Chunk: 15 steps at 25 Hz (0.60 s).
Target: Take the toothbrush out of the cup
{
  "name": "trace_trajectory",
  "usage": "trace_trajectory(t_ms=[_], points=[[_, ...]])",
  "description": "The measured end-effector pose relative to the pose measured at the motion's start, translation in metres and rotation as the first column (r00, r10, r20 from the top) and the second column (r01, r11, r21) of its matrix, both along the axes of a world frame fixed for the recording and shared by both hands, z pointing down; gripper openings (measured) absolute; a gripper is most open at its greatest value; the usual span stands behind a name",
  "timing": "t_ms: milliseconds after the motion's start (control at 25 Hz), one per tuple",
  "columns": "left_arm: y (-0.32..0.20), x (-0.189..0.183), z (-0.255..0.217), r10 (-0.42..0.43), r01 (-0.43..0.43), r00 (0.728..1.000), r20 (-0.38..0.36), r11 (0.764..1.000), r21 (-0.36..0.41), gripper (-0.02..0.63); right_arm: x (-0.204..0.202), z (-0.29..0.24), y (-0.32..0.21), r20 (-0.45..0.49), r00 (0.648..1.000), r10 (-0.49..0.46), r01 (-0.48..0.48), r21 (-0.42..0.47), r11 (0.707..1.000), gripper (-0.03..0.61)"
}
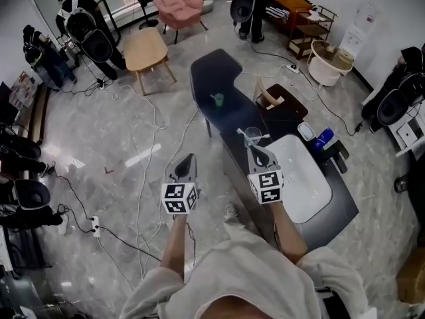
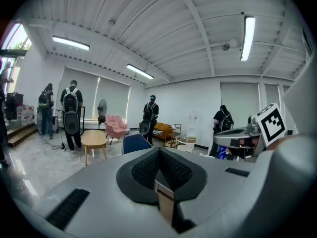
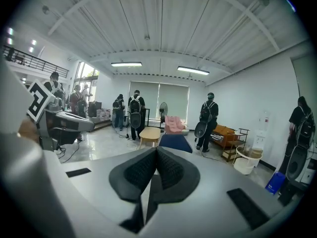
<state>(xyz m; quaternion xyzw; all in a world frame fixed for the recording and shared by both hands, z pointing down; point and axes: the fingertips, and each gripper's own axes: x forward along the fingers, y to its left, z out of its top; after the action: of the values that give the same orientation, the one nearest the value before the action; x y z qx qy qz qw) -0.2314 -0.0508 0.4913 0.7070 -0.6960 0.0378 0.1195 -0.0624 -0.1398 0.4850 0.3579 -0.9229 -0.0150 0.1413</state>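
Left gripper and right gripper are being held clenched, empty | toothbrush is standing in cup on bench | judged light, stiff, slippery; grasp is being advised at exposed handle.

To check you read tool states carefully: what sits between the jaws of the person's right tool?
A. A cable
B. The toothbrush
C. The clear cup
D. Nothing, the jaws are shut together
D: the right gripper view shows the right tool with its jaws pressed together and nothing held between them.
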Motion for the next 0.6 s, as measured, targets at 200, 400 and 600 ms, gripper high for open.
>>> trace_trajectory(t_ms=[200,400,600], points=[[-0.046,-0.004,-0.009,0.003,-0.003,1.000,0.007,1.000,0.009,0.025,-0.015,-0.004,-0.040,0.012,1.000,-0.019,0.019,0.001,1.000,0.011],[-0.083,-0.011,-0.013,-0.010,0.010,1.000,0.011,1.000,0.005,0.025,-0.031,-0.013,-0.076,0.027,0.999,-0.047,0.047,0.004,0.999,0.012],[-0.112,-0.022,-0.013,-0.024,0.024,0.999,0.023,1.000,0.006,0.025,-0.044,-0.013,-0.108,0.038,0.997,-0.062,0.062,0.006,0.998,0.012]])
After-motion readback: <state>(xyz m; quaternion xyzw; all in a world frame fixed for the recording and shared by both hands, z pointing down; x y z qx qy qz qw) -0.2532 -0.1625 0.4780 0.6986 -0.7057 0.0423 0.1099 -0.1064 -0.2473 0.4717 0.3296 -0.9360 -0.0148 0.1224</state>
